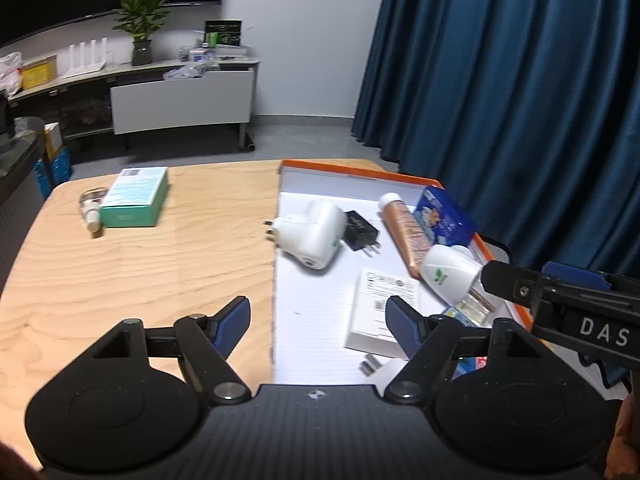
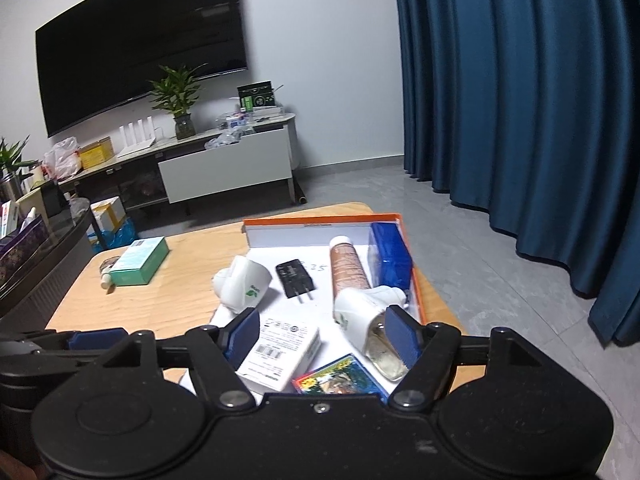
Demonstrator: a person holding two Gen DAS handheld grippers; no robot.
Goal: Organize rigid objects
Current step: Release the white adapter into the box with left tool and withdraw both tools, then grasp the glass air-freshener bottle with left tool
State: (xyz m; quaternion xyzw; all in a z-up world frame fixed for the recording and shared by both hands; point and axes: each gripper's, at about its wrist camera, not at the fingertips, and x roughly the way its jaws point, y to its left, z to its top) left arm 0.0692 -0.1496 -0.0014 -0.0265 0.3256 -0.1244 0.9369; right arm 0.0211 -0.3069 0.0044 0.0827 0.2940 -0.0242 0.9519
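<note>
An orange-rimmed white box (image 1: 352, 172) (image 2: 320, 220) lies on the right of the wooden table. In it lie a white plug-in device (image 1: 316, 232) (image 2: 244, 284), a black charger (image 1: 362, 232) (image 2: 296, 276), a copper tube (image 1: 404, 232) (image 2: 348, 266), a blue pack (image 1: 444, 216) (image 2: 390, 256), a white bottle with a green leaf (image 1: 450, 274) (image 2: 360, 312), a white carton (image 1: 380, 312) (image 2: 280, 352) and a picture card (image 2: 340, 376). My left gripper (image 1: 318, 324) is open and empty over the box's left edge. My right gripper (image 2: 322, 334) is open and empty above the carton, beside the bottle.
A teal box (image 1: 134, 196) (image 2: 138, 260) and a small clear bottle (image 1: 90, 208) lie on the table's far left. Bare wood (image 1: 140, 272) lies between them and the box. Blue curtains (image 1: 520, 80) hang at right. A TV cabinet (image 2: 224, 160) stands behind.
</note>
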